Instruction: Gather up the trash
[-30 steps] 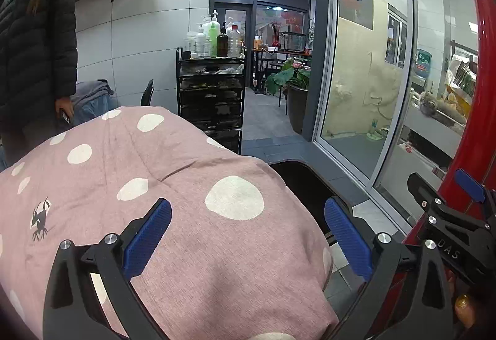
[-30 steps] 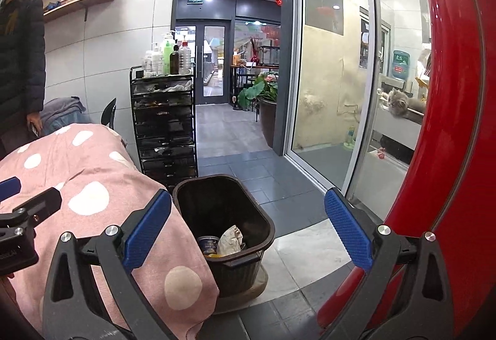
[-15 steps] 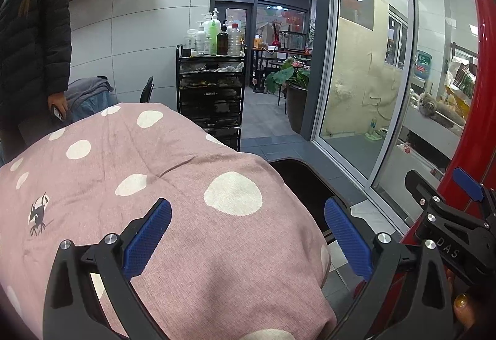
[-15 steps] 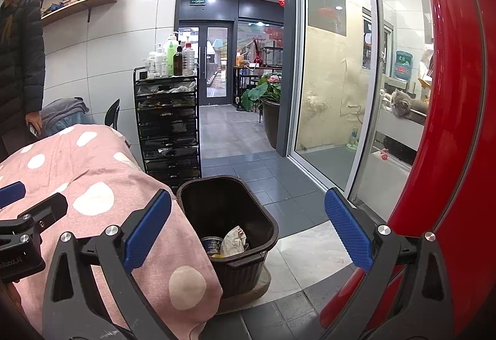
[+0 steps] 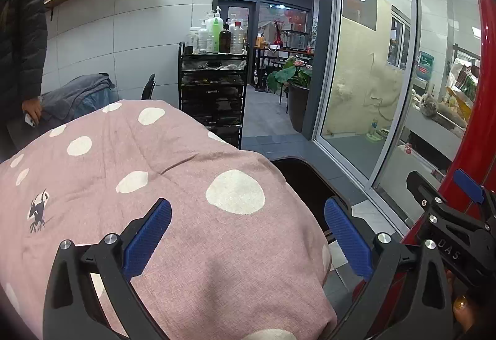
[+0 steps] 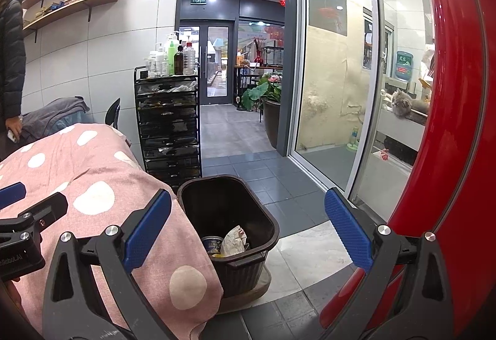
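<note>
My left claw [image 5: 248, 234] is spread wide with nothing between its blue ribbed pads, and it hangs over the pink cotton cover with white polka dots [image 5: 161, 185], which bulges up under it. My right claw [image 6: 248, 234] is likewise released and empty, poised above and just in front of the dark brown plastic trash bin [image 6: 269, 222] that stands on the grey tiled floor [image 6: 248, 166]. The bin sits on a low round base and its near-left rim touches, or nearly touches, the hanging edge of the pink cover. Inside the bin lie a crumpled piece of white paper wrapping [image 6: 234, 240] and a small round tin can [image 6: 211, 244] beside it, with something yellow at the bottom that I cannot make out clearly. From the left wrist view only the dark far rim of the bin shows past the cover.

Behind the bin stands a black wire drawer trolley [image 6: 169, 129] with pump bottles and a brown bottle on top [image 6: 173, 59]. A person in a black puffer jacket [image 5: 21, 39] stands at the far left, holding a phone. A large green-leaved plant in a dark pot [image 6: 266, 101] stands by the doorway. A glossy red curved panel [image 6: 449, 123] fills the right side, and a grey fluffy cat [image 6: 401, 99] lies behind the glass wall.
</note>
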